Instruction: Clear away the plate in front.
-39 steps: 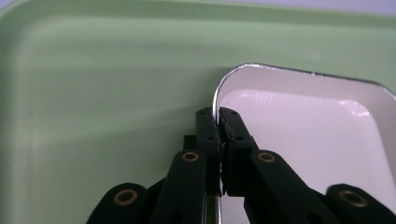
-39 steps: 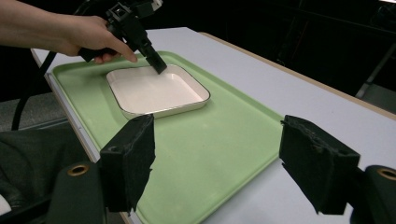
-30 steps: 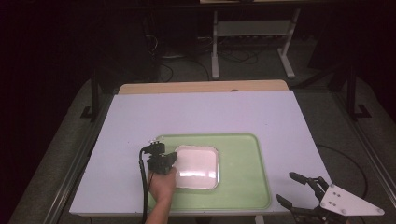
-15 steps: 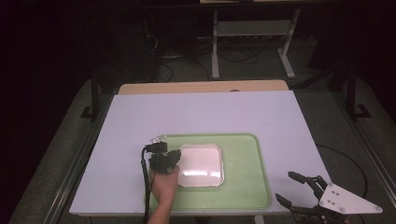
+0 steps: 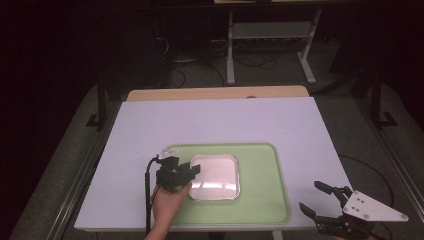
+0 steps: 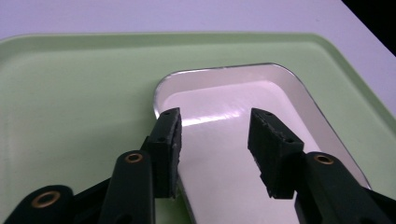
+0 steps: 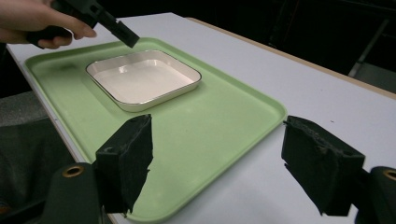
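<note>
With the jaws of our left gripper (image 6: 214, 151) just opened off the rim of the shallow square white dish (image 5: 214, 176) at the tray's nine o'clock side on the green plastic tray (image 5: 260, 200), we should back away straight, without nudging it, while our right gripper (image 7: 229, 163) waits open.

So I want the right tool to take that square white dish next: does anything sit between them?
Nothing visible does: between the right tool and the square white dish lies only bare green plastic tray.
</note>
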